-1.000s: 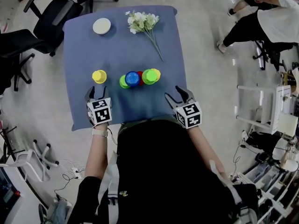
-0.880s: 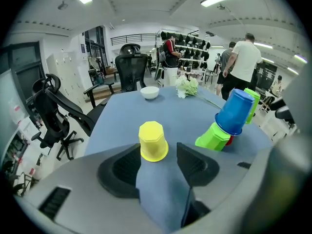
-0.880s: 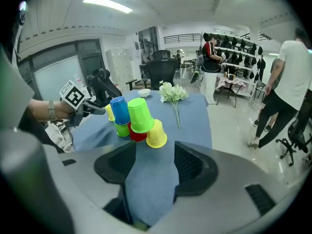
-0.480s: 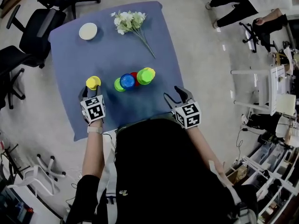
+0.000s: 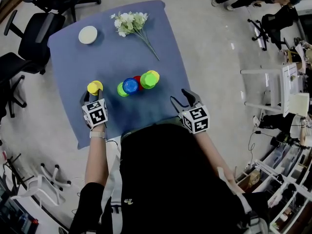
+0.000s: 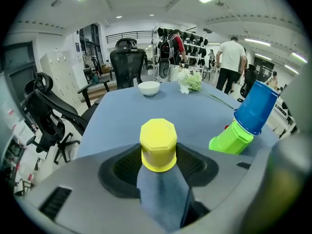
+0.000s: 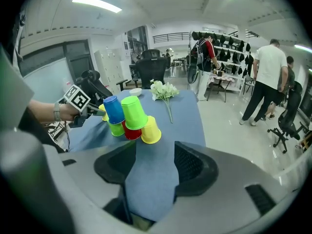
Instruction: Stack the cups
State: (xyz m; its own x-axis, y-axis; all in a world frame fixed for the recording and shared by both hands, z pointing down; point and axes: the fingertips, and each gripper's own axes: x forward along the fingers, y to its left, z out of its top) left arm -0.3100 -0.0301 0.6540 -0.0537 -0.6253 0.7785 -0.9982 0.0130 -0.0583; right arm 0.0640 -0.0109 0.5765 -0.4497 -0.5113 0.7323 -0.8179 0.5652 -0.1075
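Leftward, lone yellow cup (image 5: 95, 87) stands near blue tablecloth (image 5: 112, 52) edge.

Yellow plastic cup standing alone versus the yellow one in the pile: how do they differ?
The lone yellow plastic cup stands free, between the left tool's open jaws, which have just closed slightly; the pile's yellow cup touches a red plastic cup. Nothing sits on the lone one; a green plastic cup rests on the other. Both are upside down.
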